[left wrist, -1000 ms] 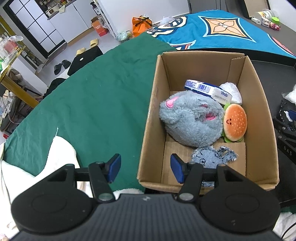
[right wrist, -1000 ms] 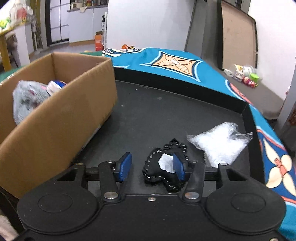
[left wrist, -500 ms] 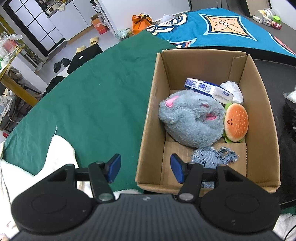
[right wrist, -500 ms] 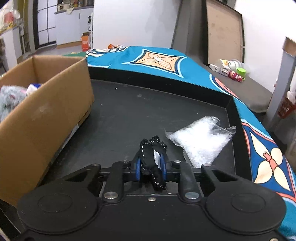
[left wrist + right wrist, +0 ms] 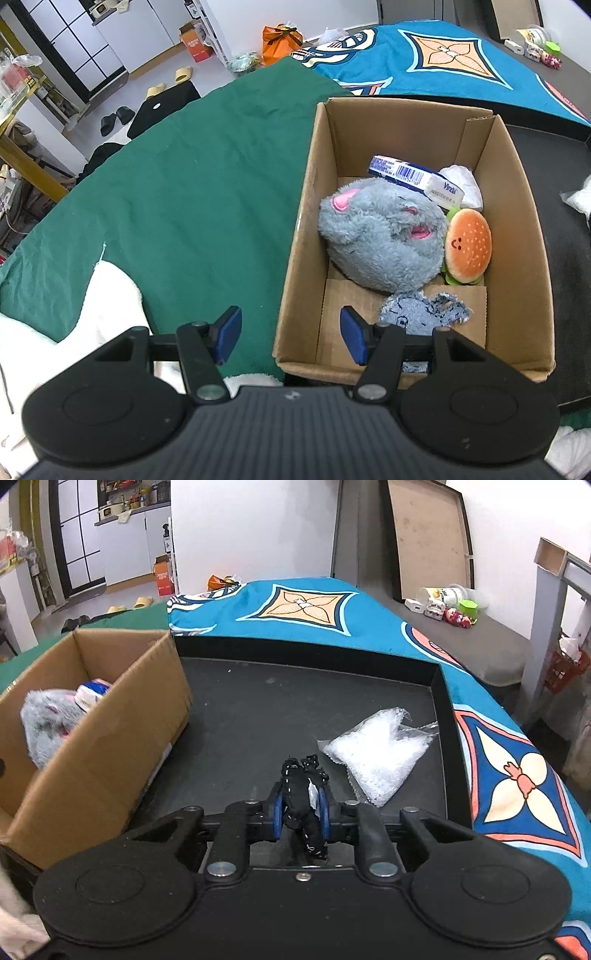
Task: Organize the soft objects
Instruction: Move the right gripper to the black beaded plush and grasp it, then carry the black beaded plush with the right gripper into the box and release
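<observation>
Black fabric (image 5: pixel 303 805), a small soft piece with white stitching along its edge, is pinched between the blue pads of the right gripper (image 5: pixel 301 814); the jaws are pressed together on it. It is held above the dark tray (image 5: pixel 258 709), to the right of the box (image 5: pixel 110 720). A clear bag (image 5: pixel 376 753) of white material is seen lying on the tray, farther right of the box and close beside the held piece.

The left gripper (image 5: pixel 290 334) is kept over the near left corner of the box (image 5: pixel 295 258) with its jaws spread, and nothing is pinched between them (one pad is outside the box wall, the other is above the inside). Inside the box a grey plush (image 5: pixel 380 236) is lying in the middle. A burger toy (image 5: pixel 467 245) is touching its right side, a tissue pack (image 5: pixel 413 179) is placed behind it toward the far wall, and a denim scrap (image 5: pixel 424 314) is lying in front of it on the box floor. A green cloth (image 5: pixel 184 192) is spread to the left of the box.
</observation>
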`<state>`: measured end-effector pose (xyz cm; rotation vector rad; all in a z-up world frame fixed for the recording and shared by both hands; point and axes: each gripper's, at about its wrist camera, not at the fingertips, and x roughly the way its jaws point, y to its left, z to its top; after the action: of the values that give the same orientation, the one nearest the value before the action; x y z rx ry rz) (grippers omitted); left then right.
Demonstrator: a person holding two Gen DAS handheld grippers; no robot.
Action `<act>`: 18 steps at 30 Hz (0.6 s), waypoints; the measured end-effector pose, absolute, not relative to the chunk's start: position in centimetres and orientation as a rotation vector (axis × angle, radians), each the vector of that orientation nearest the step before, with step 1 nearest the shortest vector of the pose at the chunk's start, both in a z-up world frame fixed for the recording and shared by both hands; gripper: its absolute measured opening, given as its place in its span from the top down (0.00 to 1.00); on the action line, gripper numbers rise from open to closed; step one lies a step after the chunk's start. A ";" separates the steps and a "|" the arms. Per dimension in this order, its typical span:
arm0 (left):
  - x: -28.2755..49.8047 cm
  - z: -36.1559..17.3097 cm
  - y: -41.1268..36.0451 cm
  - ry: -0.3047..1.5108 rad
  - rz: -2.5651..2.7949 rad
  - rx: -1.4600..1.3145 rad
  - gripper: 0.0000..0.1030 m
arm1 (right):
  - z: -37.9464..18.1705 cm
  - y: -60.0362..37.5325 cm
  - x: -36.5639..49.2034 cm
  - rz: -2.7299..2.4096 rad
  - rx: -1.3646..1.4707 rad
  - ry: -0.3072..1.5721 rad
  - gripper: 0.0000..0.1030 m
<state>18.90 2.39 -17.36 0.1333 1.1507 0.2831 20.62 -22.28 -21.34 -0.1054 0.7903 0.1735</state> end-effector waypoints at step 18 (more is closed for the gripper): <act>18.2 -17.4 4.2 1.144 0.254 0.062 0.46 | -14.7 -21.2 17.9 0.160 -0.042 0.747 0.82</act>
<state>18.23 4.15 -17.40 0.0620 1.1438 0.2541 17.86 -21.16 -14.72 -0.0416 0.7466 0.1603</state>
